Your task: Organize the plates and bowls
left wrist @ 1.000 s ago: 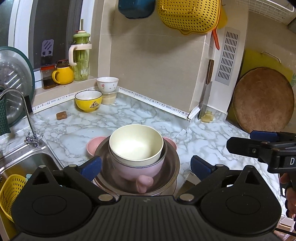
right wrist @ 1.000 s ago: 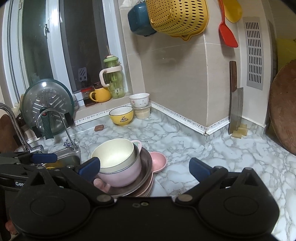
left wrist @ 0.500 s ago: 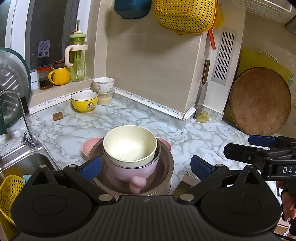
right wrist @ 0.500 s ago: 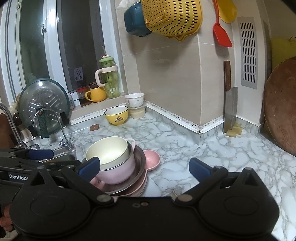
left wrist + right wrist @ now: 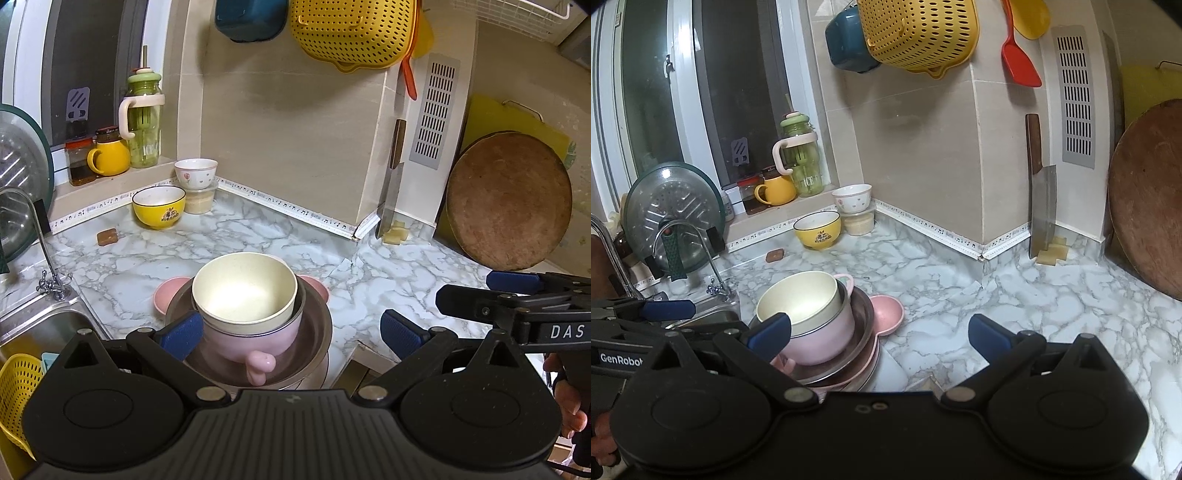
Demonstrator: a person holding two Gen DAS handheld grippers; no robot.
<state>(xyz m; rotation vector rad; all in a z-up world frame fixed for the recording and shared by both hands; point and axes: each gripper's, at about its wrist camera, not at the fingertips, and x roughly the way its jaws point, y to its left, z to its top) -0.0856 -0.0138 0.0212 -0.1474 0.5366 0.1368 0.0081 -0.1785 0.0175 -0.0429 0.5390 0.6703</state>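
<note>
- Upper left of the frame: a yellow bowl (image 5: 159, 206) and a white bowl (image 5: 195, 173) sit well behind the stack; nothing blocks it.
- Lower centre on the marble desk (image 5: 258, 236): a cream bowl (image 5: 244, 287) nested in a pink bowl (image 5: 255, 341), inside a steel bowl (image 5: 317, 332).
- Left tool (image 5: 291, 332) and right tool (image 5: 879, 332) both released, empty.

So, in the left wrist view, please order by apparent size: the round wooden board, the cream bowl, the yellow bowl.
1. round wooden board, clearly the largest.
2. cream bowl.
3. yellow bowl, though it stands farther from the camera, so its true size against the cream bowl is unsure.
</note>
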